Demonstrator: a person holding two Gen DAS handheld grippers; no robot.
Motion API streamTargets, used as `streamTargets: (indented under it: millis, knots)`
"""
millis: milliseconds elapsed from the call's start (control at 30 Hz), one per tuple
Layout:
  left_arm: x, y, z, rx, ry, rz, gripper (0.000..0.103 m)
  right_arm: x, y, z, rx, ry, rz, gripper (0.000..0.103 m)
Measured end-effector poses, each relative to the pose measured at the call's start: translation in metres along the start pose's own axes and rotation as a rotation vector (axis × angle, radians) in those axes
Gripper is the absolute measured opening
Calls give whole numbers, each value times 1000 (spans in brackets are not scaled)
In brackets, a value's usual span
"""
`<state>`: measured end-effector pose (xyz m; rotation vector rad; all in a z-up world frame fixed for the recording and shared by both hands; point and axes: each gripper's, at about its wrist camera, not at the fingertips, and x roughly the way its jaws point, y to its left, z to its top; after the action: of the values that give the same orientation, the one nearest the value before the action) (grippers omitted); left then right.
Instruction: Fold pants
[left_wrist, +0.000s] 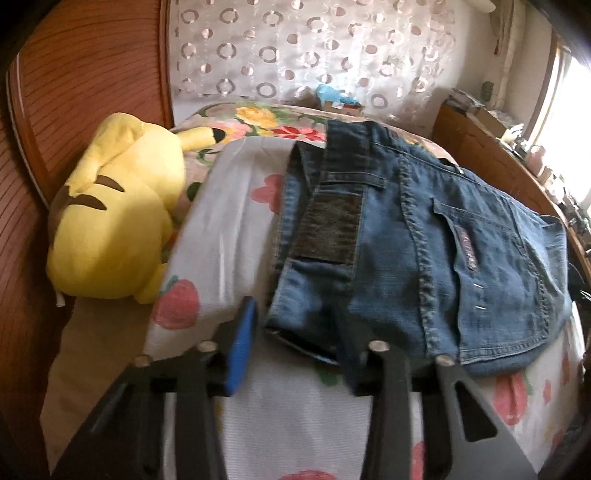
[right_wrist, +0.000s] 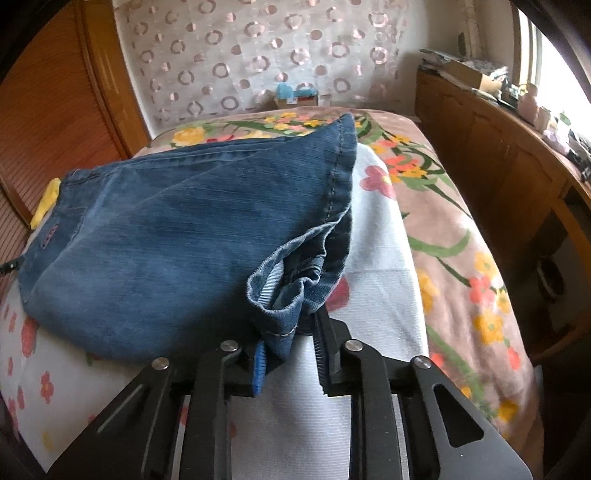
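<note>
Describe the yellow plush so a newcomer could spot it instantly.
Start at the bed with the flowered blanket, then go to its left edge by the wooden slatted panel. The yellow plush lies there beside the strawberry-print sheet. It is the only bright yellow thing, with brown stripes and a black-tipped ear.

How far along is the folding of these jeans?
Partly done, I'd say. The jeans already lie in layers on the flowered cloth, so at least one fold looks made. In hand: the right gripper has the bunched leg hems between its fingers, and the left gripper straddles the waist end without clearly pinching it. Left: probably another fold and smoothing the crumpled hems.
</note>
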<state>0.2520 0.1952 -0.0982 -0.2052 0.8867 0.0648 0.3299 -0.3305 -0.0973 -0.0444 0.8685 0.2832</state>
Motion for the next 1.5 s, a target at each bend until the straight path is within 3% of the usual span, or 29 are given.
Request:
streamTargets:
  millis: [67, 133, 233, 433, 667, 1000, 1133, 1333, 1500]
  knots:
    - [0, -1, 1, -5, 9, -9, 30, -1, -1, 0, 2, 2, 13, 15]
    - [0, 0, 2, -20, 18, -44, 16, -1, -1, 1, -5, 2, 20, 14]
    - [-6, -8, 1, 6, -8, -27, 10, -2, -2, 3, -6, -4, 31, 12]
    - [-55, -25, 18, 22, -157, -41, 9, -29, 0, 19, -25, -80, 36, 11]
    - [-93, -50, 65, 69, -280, -53, 8, -73, 14, 75, -88, -203, 43, 10]
    - [-138, -55, 121, 74, -412, -56, 6, -115, 23, 146, -125, -332, 5, 10]
    - [-162, -56, 115, 97, -451, -51, 6, -136, 25, 150, -129, -368, -2, 10]
    - [-184, -42, 98, 78, -475, -50, 6, -166, 37, 127, -159, -387, -8, 10]
    - [-193, -30, 57, 81, -459, -45, 6, -177, 38, 104, -160, -381, -3, 10]
